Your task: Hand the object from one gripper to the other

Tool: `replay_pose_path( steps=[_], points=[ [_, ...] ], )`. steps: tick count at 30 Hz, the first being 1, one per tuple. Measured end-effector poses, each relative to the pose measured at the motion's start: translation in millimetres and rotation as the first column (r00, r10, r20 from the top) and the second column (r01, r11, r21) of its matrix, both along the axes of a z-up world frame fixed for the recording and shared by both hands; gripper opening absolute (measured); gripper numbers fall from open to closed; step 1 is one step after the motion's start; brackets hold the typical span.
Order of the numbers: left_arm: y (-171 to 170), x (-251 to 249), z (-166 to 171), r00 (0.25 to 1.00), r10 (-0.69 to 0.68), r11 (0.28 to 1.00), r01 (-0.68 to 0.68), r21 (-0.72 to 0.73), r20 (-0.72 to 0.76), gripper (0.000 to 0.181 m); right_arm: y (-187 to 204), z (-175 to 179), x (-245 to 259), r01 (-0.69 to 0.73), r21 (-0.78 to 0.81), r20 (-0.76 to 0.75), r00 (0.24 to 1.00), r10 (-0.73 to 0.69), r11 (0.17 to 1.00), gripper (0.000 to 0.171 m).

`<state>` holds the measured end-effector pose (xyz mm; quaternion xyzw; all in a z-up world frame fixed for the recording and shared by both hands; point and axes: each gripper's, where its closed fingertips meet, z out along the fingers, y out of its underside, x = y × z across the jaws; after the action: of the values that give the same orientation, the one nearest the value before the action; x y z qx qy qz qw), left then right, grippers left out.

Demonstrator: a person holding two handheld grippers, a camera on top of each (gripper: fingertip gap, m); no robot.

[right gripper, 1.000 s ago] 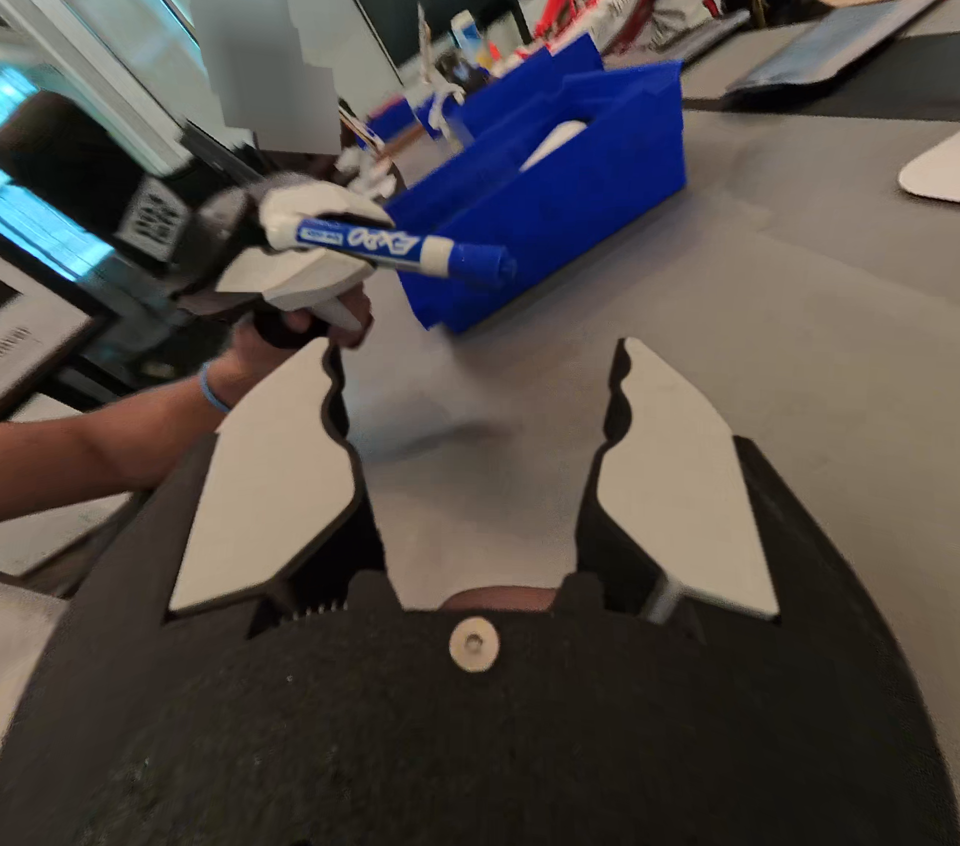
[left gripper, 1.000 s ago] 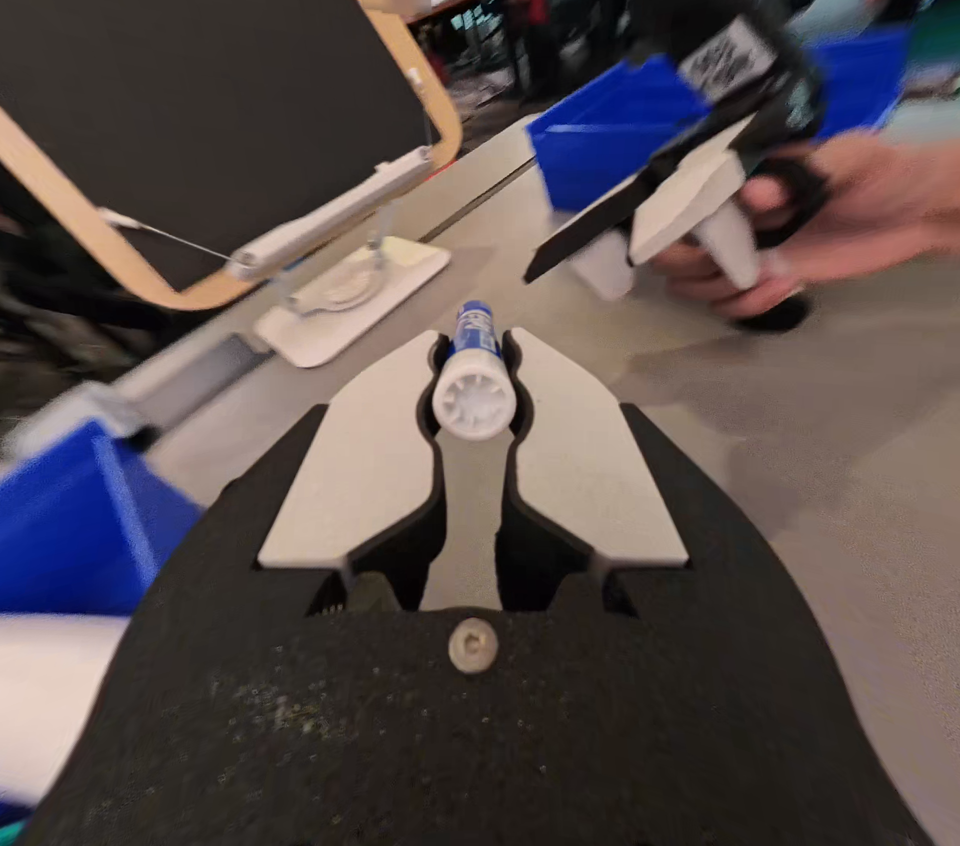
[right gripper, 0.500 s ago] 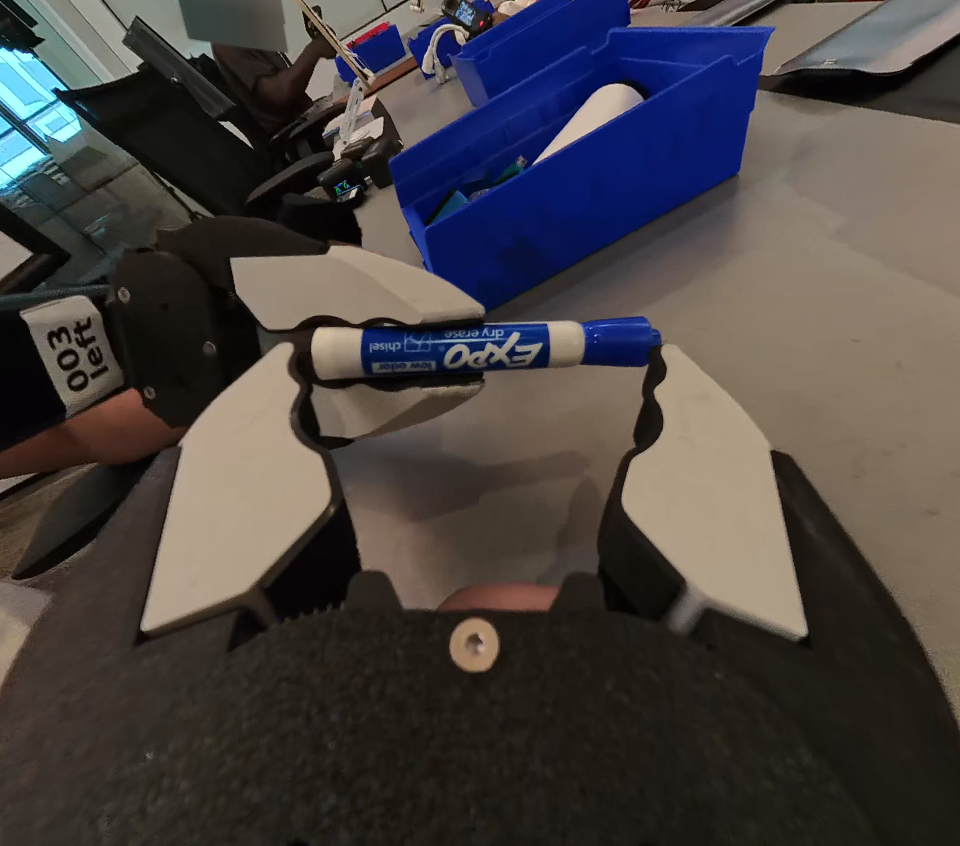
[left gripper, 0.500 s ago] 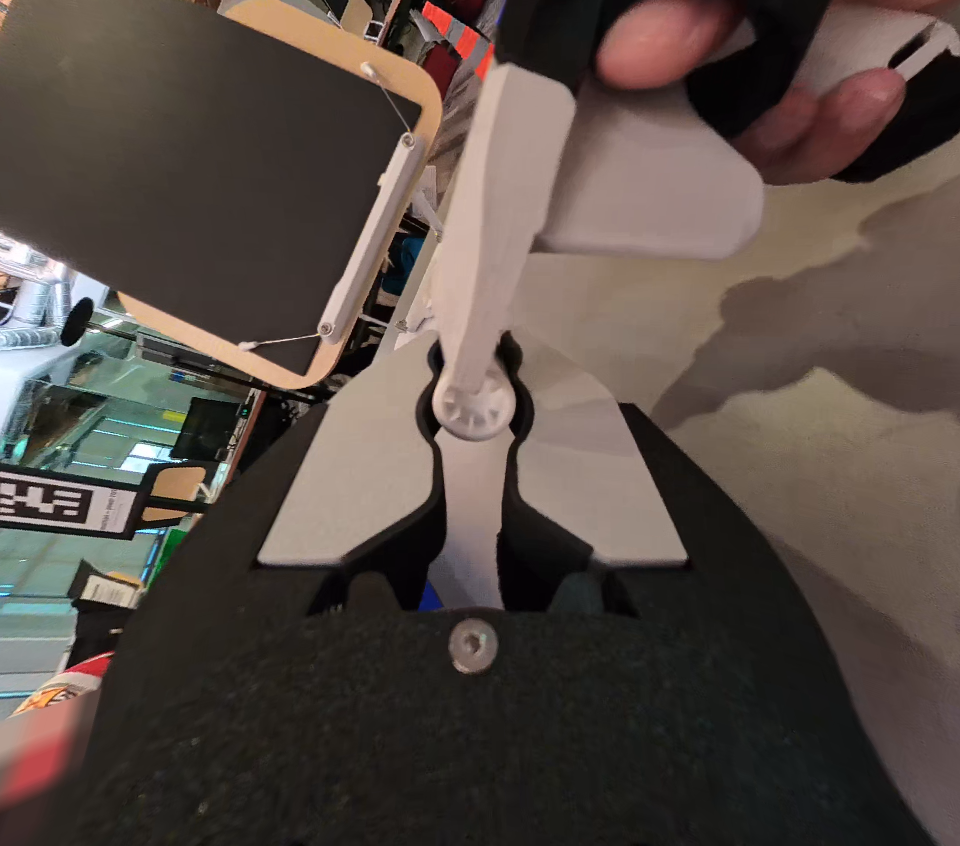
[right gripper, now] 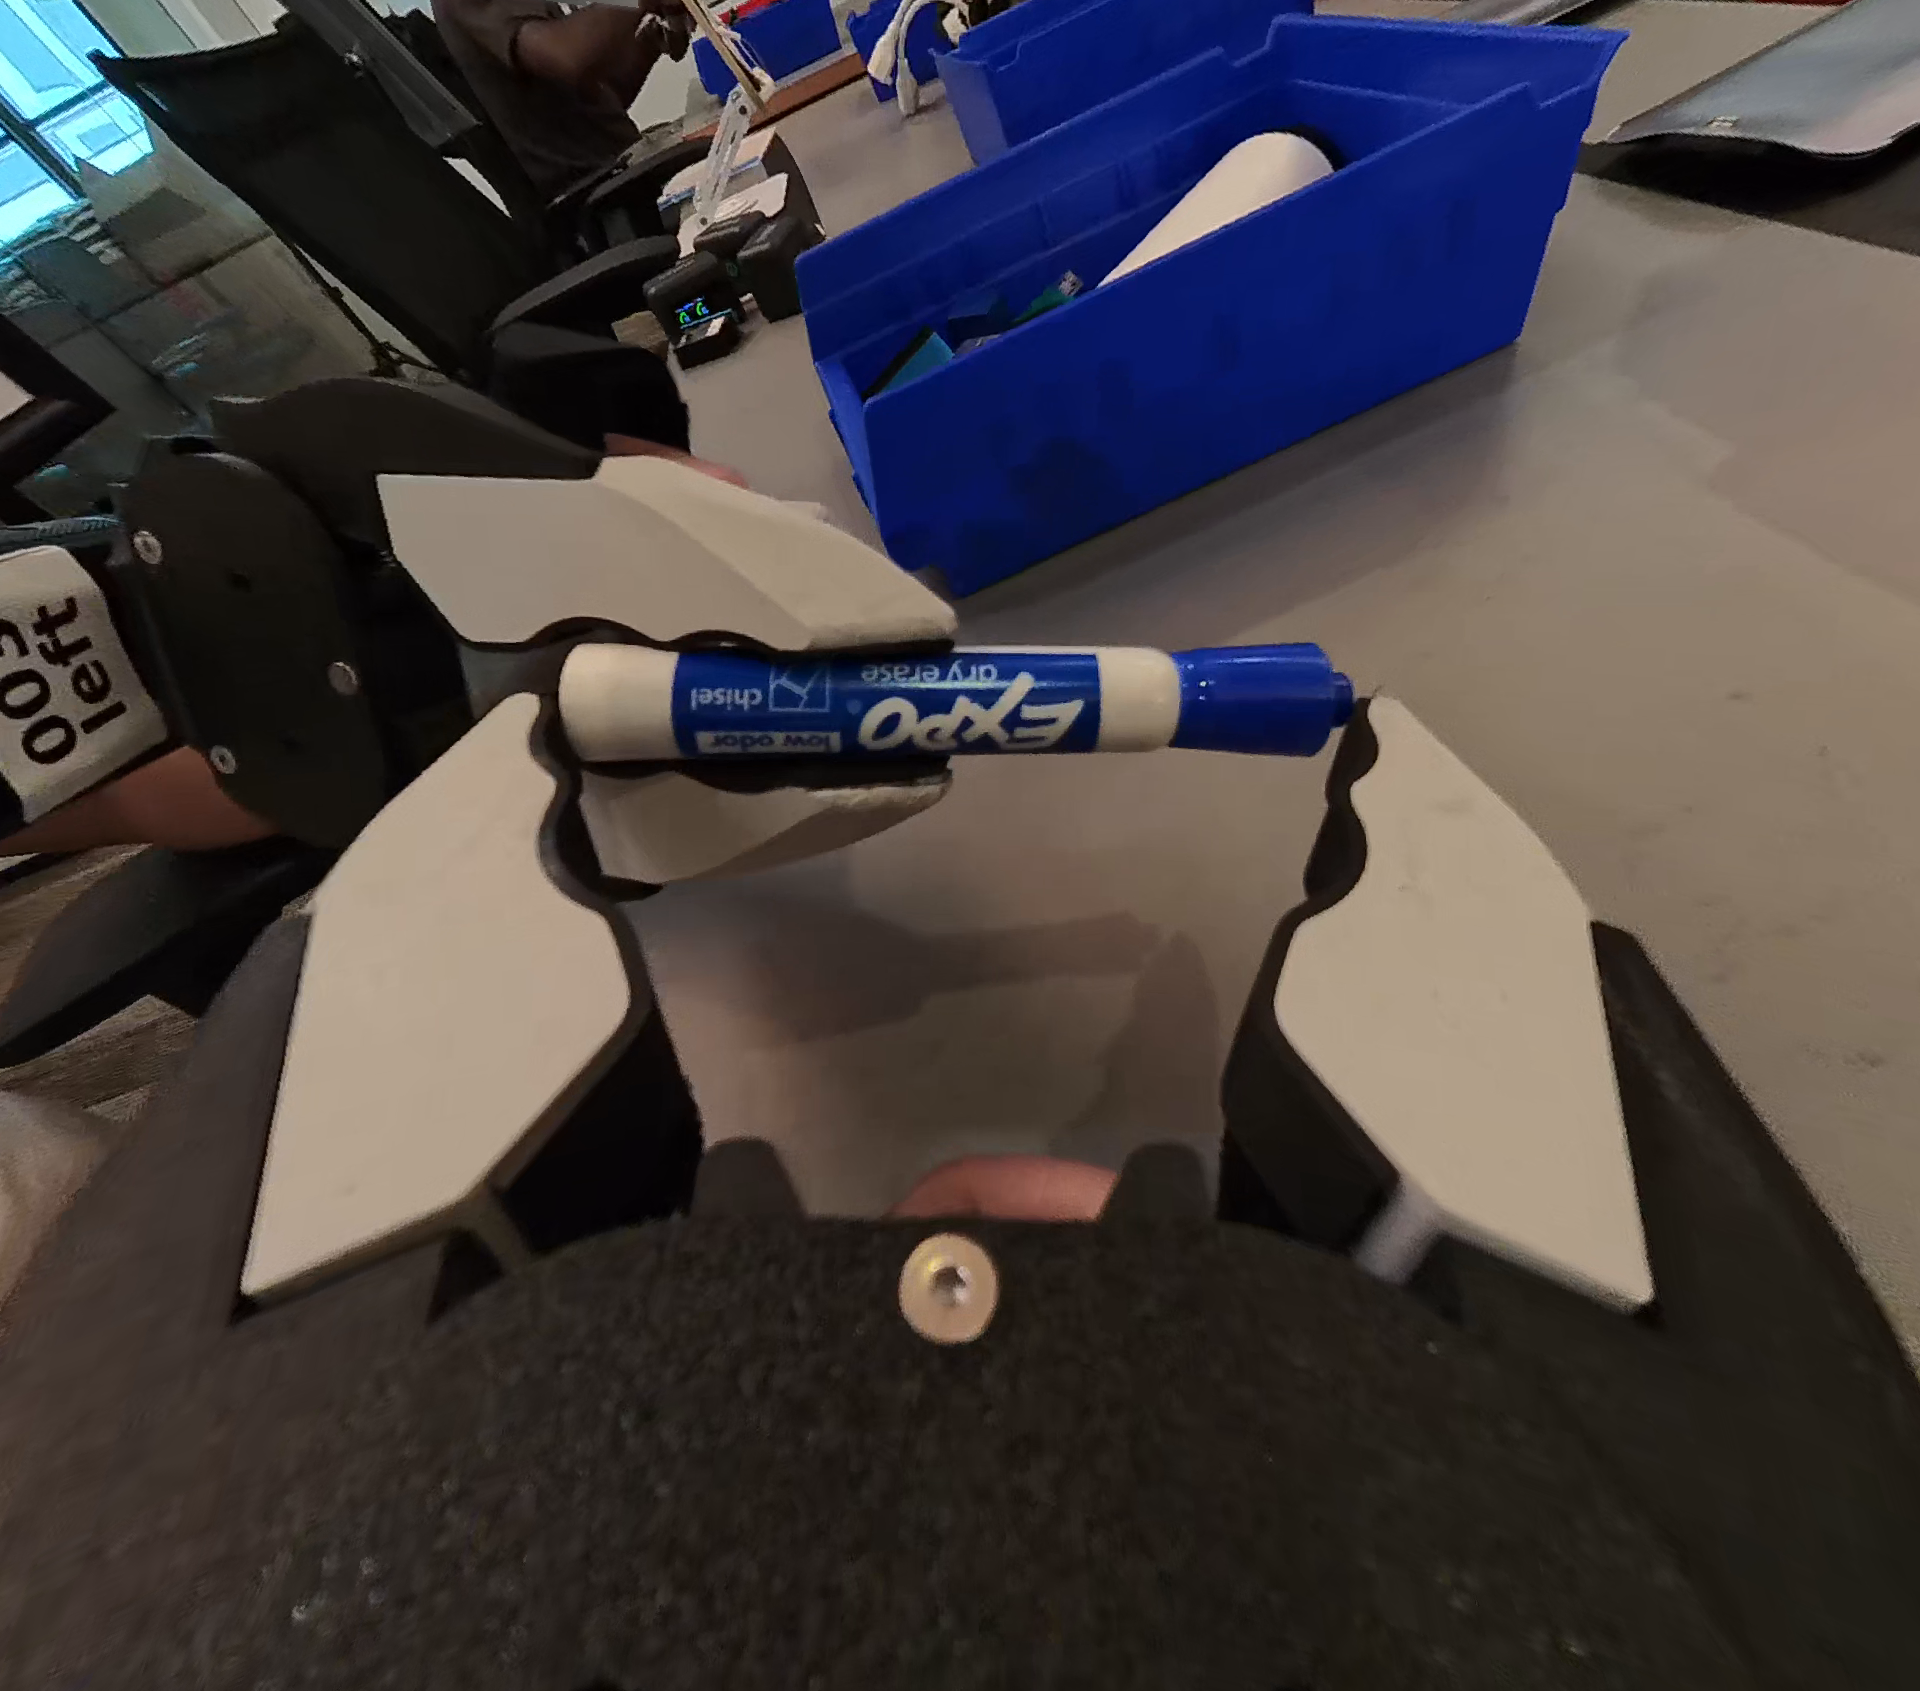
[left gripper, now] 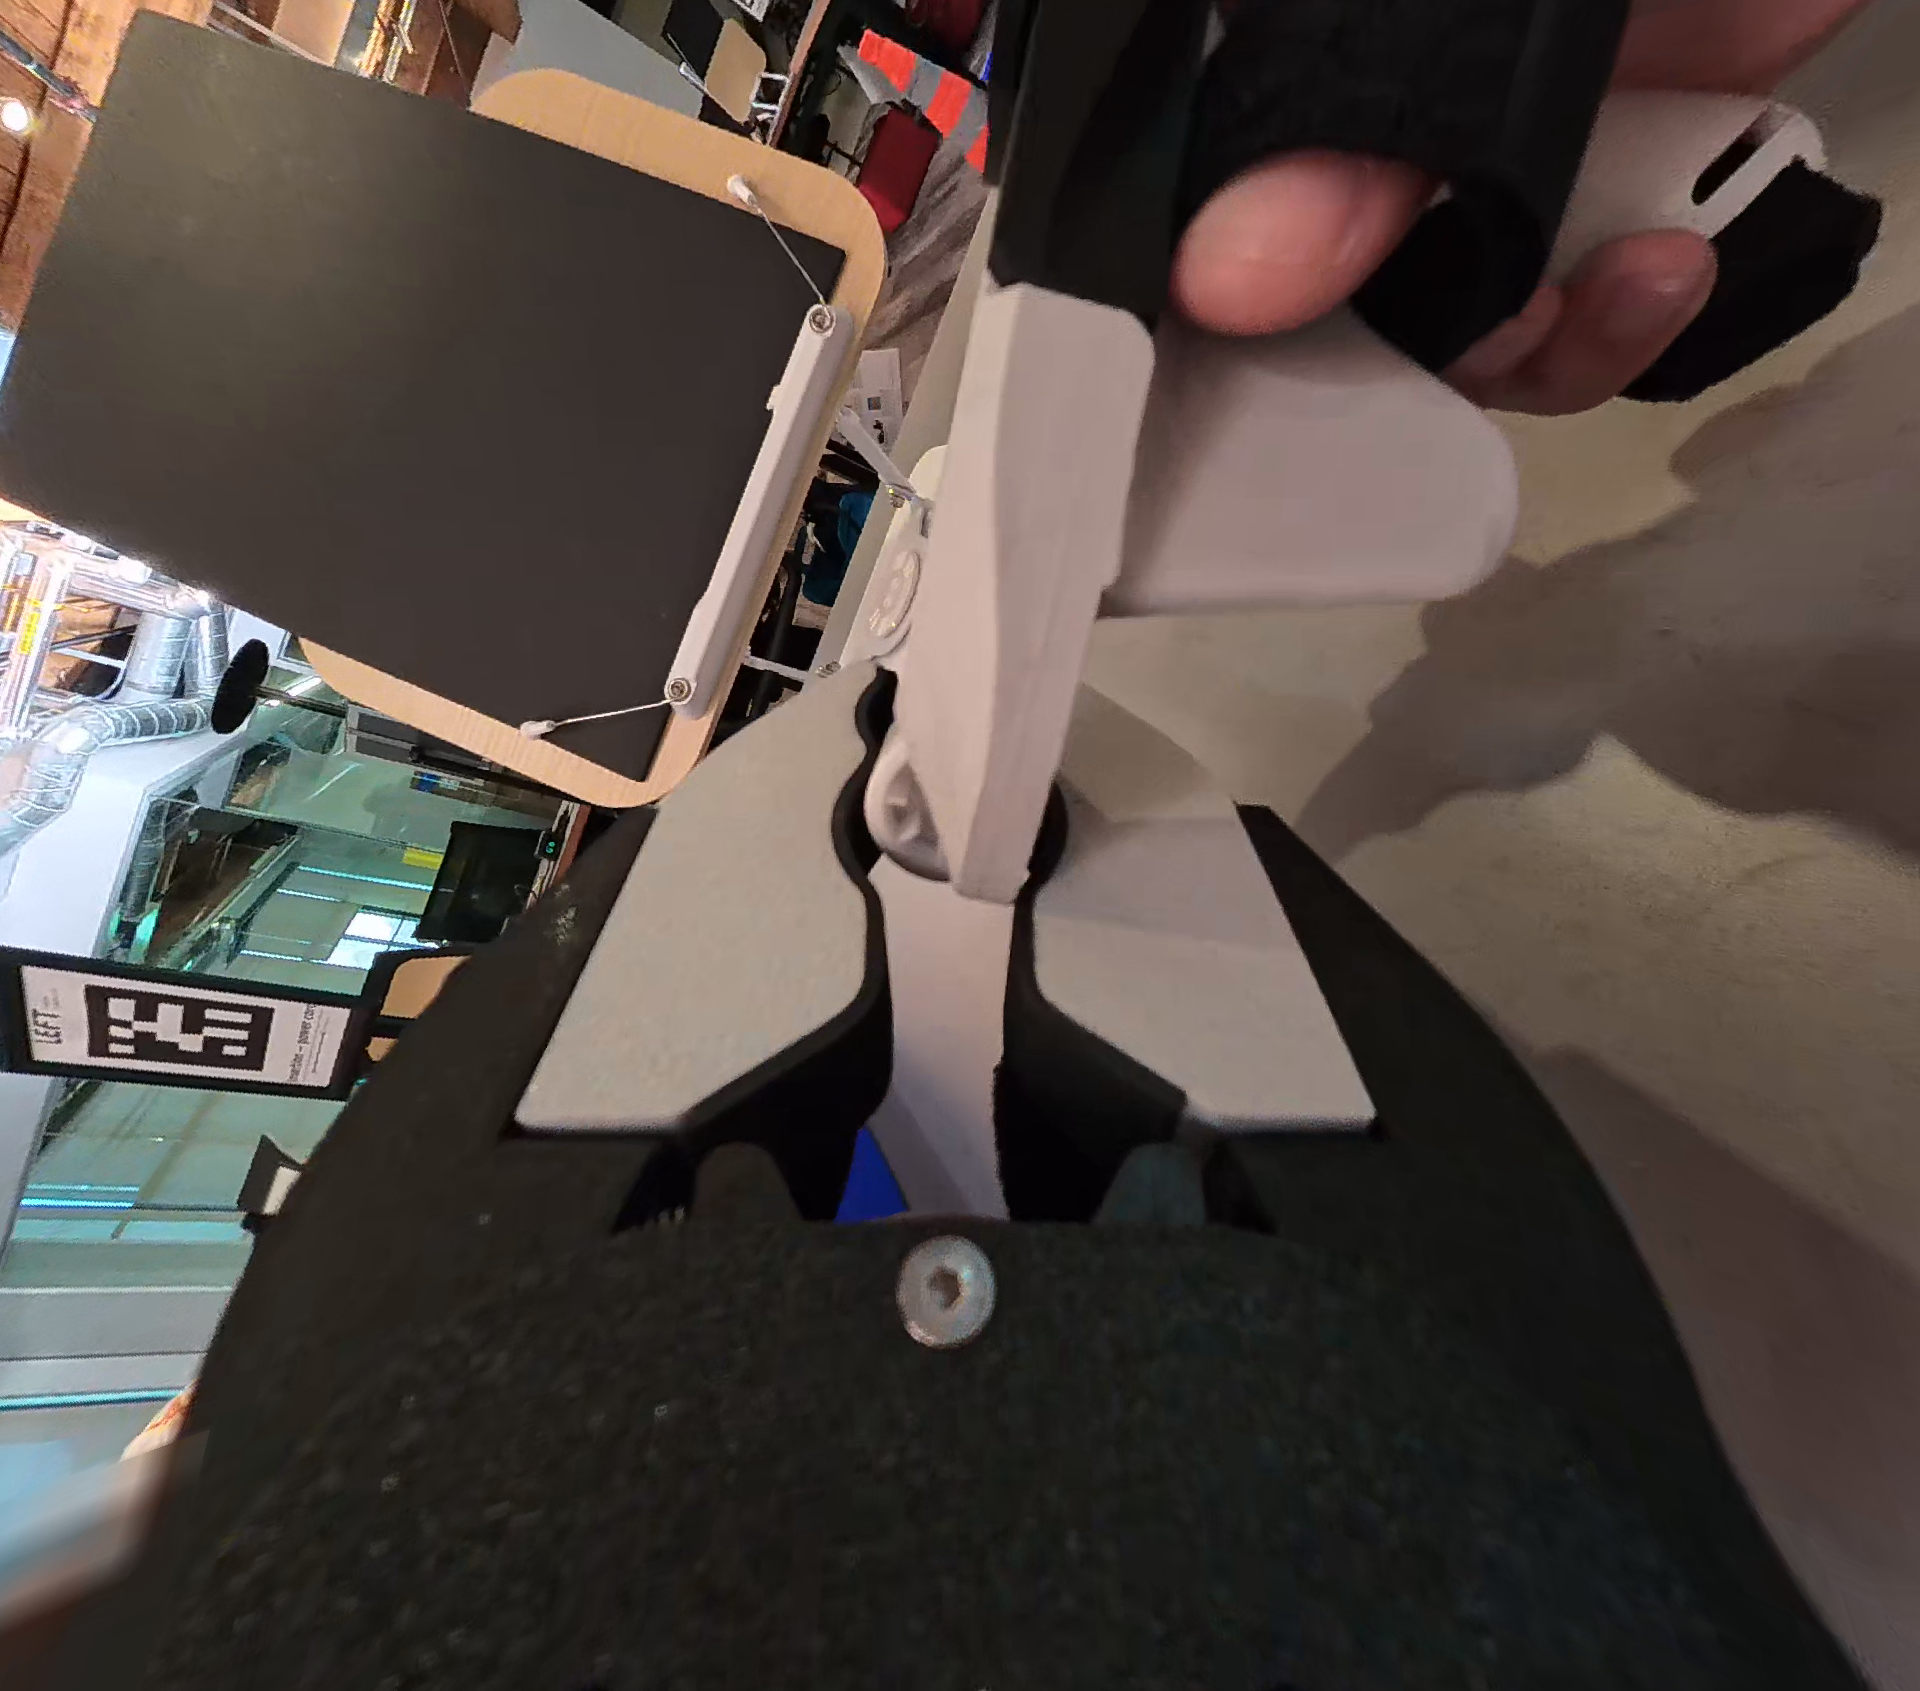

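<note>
A blue and white dry-erase marker (right gripper: 883,711) lies level above the grey table. My left gripper (right gripper: 935,706) comes in from the left and is shut on its white end, one finger above and one below. My right gripper (right gripper: 951,737) is open wide, with its two fingertips (right gripper: 1382,737) at the marker's two ends; the blue cap tip is against the right one. In the left wrist view my left gripper (left gripper: 956,768) is shut on the marker's white butt end (left gripper: 904,815). A white finger of the right gripper (left gripper: 997,654) crosses just in front and hides the rest.
A blue bin (right gripper: 1195,415) with a white roll (right gripper: 1226,197) stands on the grey table (right gripper: 1610,706) behind the marker, and another blue bin (right gripper: 1122,20) stands farther back. A black board with a wooden rim (left gripper: 416,394) is at the left. People sit at the far side. Left and right tips are no more than a few centimetres apart.
The two grippers have come together. The marker, first held off to the left, now sits between the right gripper's open fingertips. The left gripper has stayed shut on it.
</note>
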<state>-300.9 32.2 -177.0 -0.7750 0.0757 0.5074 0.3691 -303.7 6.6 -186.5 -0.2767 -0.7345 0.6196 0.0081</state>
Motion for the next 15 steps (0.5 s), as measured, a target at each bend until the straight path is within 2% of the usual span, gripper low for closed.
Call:
replay_pose_path(
  steps=[5,9,10,13,15],
  points=[
    [2,1,-2,1.000,-0.006,1.000,0.006,-0.003,-0.005,0.020,1,-3,2,-0.025,0.004,0.014,1.000,0.025,1.000,0.133],
    [4,-3,-12,0.995,0.005,1.000,-0.008,0.028,0.096,0.021,3,-13,-3,-0.015,-0.001,0.069,0.997,0.015,1.000,0.132],
    [5,-2,-14,0.992,-0.006,0.999,0.001,0.041,0.125,0.027,6,-14,-5,-0.009,-0.020,0.092,0.996,0.011,1.000,0.132],
    [0,-10,-25,0.967,0.016,0.997,-0.034,0.065,0.253,0.050,24,-7,-14,0.016,-0.143,0.170,0.985,0.009,0.990,0.132],
    [-1,-12,-29,0.917,-0.021,0.989,-0.038,0.140,0.398,0.052,37,6,-16,0.016,-0.308,0.267,0.961,0.070,0.951,0.132]
  ],
)
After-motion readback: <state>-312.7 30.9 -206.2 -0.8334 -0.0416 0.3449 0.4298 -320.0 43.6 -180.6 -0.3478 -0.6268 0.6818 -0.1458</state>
